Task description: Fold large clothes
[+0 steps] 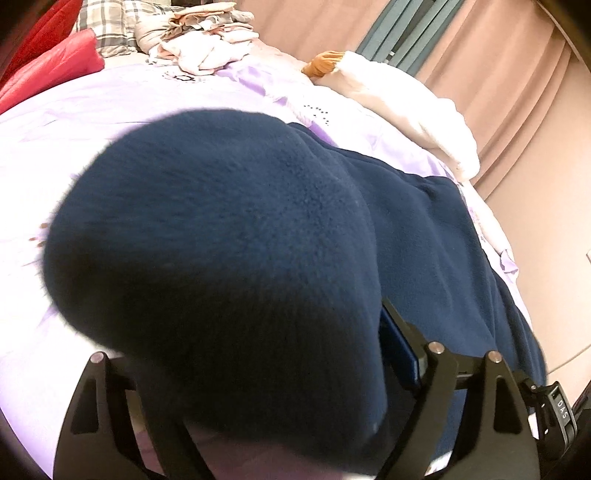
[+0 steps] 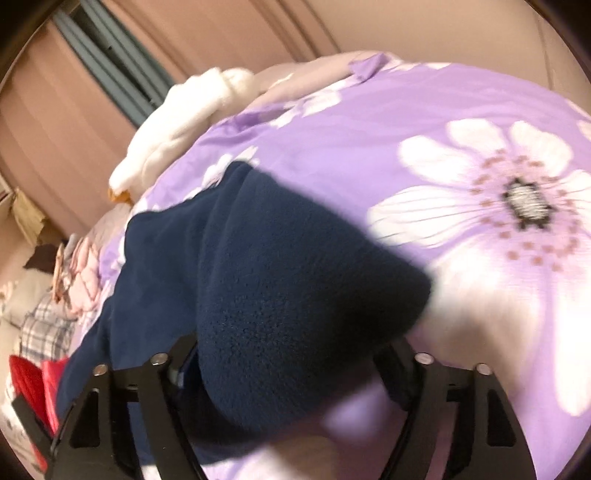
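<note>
A large navy fleece garment lies on the purple flowered bed cover. Seen from the left wrist, a fold of it bulges up between the wide-set jaws of my left gripper, hiding the left fingertip. The blue pad of the right finger stands apart from the cloth's edge. From the right wrist, another blurred fold of the navy fleece hangs loose between the spread jaws of my right gripper, over the bed cover. Both grippers are open with cloth between their fingers but not pinched.
A white fluffy blanket lies along the bed's far edge, with an orange item beside it. A pile of pale pink clothes, a plaid pillow and red cushions sit at the head. Pink curtains hang behind.
</note>
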`<action>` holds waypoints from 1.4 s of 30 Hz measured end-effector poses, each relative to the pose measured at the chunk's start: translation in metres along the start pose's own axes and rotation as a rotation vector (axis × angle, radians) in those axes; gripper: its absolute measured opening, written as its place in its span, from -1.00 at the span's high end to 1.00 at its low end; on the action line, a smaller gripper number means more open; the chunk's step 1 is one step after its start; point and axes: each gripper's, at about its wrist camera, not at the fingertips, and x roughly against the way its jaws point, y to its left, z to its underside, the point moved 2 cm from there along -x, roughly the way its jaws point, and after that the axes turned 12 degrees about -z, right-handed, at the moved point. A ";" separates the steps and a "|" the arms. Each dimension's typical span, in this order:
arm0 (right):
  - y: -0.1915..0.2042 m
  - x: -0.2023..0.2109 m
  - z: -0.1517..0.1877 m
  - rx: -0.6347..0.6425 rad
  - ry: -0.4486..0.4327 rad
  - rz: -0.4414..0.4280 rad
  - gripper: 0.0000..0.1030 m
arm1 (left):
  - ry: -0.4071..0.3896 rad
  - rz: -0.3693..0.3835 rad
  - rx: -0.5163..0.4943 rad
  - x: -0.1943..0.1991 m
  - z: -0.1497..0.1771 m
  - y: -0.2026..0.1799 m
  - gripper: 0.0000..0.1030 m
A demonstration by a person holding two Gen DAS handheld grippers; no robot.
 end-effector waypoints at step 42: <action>-0.041 0.038 -0.024 0.057 -0.061 0.129 0.09 | -0.594 -0.071 -0.414 0.132 0.011 -0.128 0.16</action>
